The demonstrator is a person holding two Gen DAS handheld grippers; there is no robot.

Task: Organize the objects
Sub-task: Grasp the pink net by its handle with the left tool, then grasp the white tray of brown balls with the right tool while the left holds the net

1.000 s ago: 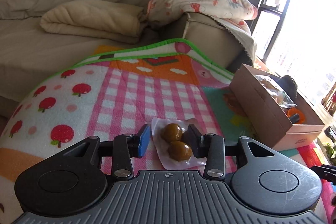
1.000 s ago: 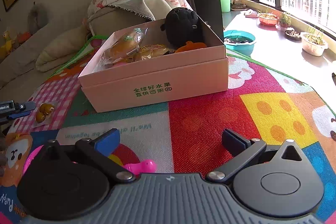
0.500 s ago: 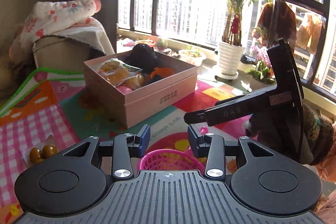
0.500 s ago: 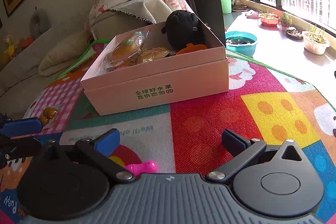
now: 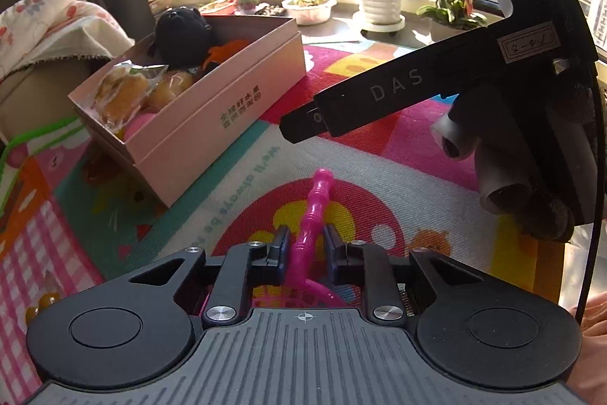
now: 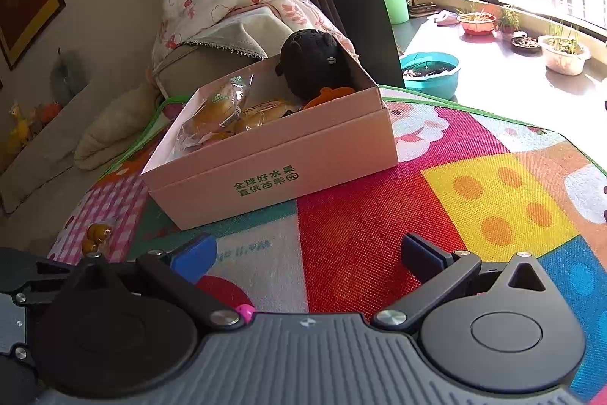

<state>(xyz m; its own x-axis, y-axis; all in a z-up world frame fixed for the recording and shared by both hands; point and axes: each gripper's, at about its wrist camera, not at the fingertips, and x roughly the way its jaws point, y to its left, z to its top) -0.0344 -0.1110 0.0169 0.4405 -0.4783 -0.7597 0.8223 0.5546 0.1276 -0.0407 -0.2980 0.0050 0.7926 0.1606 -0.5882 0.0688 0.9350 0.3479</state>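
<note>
Pink plastic, the toy racket's handle (image 5: 315, 211) runs up the lower middle of the left wrist frame, and the left gripper (image 5: 305, 247) has closed on it. The right gripper (image 6: 303, 255) (empty) is spread wide low in its own frame, above the play mat (image 6: 379, 226). The pink box (image 6: 273, 169) of wrapped buns and a black plush sits centre left.
</note>
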